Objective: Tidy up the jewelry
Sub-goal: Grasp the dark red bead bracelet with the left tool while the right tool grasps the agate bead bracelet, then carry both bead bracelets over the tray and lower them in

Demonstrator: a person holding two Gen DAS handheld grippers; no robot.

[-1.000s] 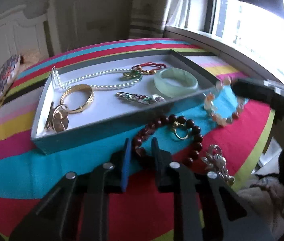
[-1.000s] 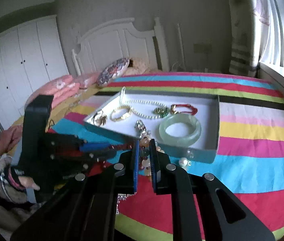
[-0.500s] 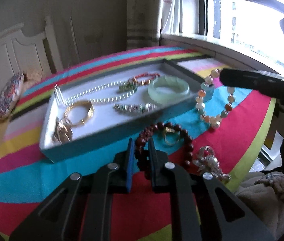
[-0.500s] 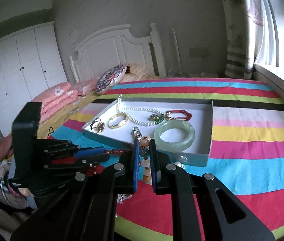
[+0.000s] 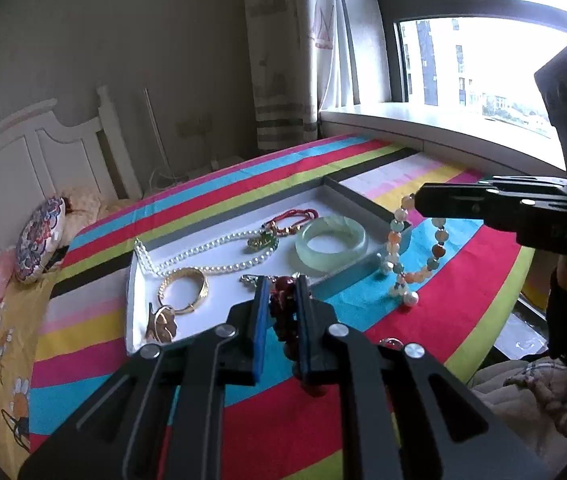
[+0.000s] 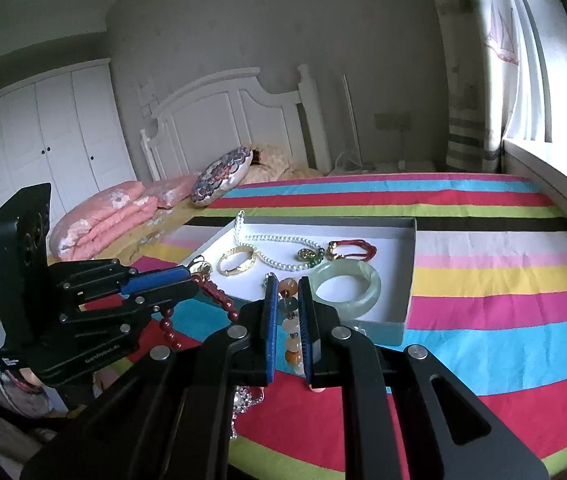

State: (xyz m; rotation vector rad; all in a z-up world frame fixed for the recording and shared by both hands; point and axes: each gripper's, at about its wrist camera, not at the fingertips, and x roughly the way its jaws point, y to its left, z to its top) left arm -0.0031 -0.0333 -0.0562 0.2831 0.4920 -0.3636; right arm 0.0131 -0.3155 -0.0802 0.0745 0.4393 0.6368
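The left claw (image 5: 280, 300) is nearly closed, its two blue-lined fingers pinching a dark red bead bracelet (image 5: 286, 322) that hangs between and below them, clear of the striped bedspread (image 5: 463, 308). Its jaws have just been closing onto those beads. From the right wrist view the same left claw (image 6: 191, 276) reaches in from the side, the red beads (image 6: 219, 300) draped from its tip in a loose loop.

The right claw (image 6: 286, 300) is pressed almost together on a bracelet of pale, orange and green stone beads (image 6: 293, 320), the strand running down the narrow gap between its fingers. In the left wrist view the right claw (image 5: 417, 200) holds that strand (image 5: 401, 256) by its top, so the loop dangles just beside the near corner of the tray (image 5: 359, 200); whether its lowest bead touches the bedspread is hard to tell at this angle.

The shallow grey tray with a white floor lies on the bed just beyond both claws. Inside it are a pale green jade bangle (image 5: 331, 242), a pearl necklace (image 5: 203, 254), a gold bangle (image 5: 183, 290), a red cord bracelet (image 5: 295, 218), a green pendant (image 5: 261, 240) and a gold ring-like piece (image 5: 161, 320) (near the tray's front left corner). A small silvery piece (image 6: 245, 398) lies on the bedspread under the right claw.
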